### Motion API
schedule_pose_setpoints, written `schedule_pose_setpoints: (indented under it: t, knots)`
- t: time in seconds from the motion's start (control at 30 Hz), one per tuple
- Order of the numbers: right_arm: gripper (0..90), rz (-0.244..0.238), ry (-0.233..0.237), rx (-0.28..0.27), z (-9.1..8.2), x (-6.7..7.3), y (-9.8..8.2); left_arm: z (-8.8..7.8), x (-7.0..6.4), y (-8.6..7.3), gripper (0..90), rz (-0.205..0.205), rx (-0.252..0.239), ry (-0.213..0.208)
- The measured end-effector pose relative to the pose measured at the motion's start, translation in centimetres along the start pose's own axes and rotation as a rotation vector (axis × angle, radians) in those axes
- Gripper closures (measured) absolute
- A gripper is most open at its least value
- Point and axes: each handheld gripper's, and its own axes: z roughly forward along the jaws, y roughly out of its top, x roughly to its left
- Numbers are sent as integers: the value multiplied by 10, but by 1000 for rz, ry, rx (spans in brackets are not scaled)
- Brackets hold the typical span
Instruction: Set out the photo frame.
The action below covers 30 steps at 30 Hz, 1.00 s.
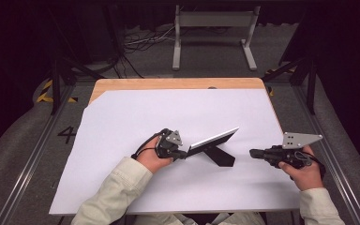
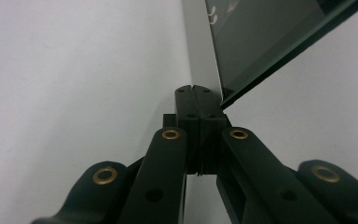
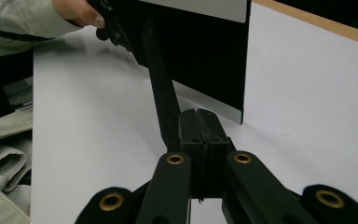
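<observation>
Tablet [image 1: 214, 138] propped on black stand [image 1: 222, 157], left gripper [image 1: 183, 153] fingers pinching its edge, right gripper [image 1: 253, 153] fingers pressed together

Pale beige sleeves [image 1: 122, 180] — black grippers [image 1: 186, 153], brass-ringed screws [image 2: 171, 134].

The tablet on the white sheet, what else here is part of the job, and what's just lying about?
In the job:
tablet, propped on its black stand
left gripper, at the tablet's edge
right gripper, closed, apart from it
white sheet

Lying about:
grey frame on the floor
cables
</observation>
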Motion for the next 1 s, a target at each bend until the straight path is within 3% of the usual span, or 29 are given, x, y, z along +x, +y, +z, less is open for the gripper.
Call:
schedule_pose_setpoints:
  t: [0.47, 1.0]
  knots:
    - [900, -27, 15, 45, -2, 10, 12, 7, -18, 9, 900, 107, 55, -105]
    - [900, -25, 16, 55, -4, 12, 17, 16, -35, 17, 900, 157, 65, -195]
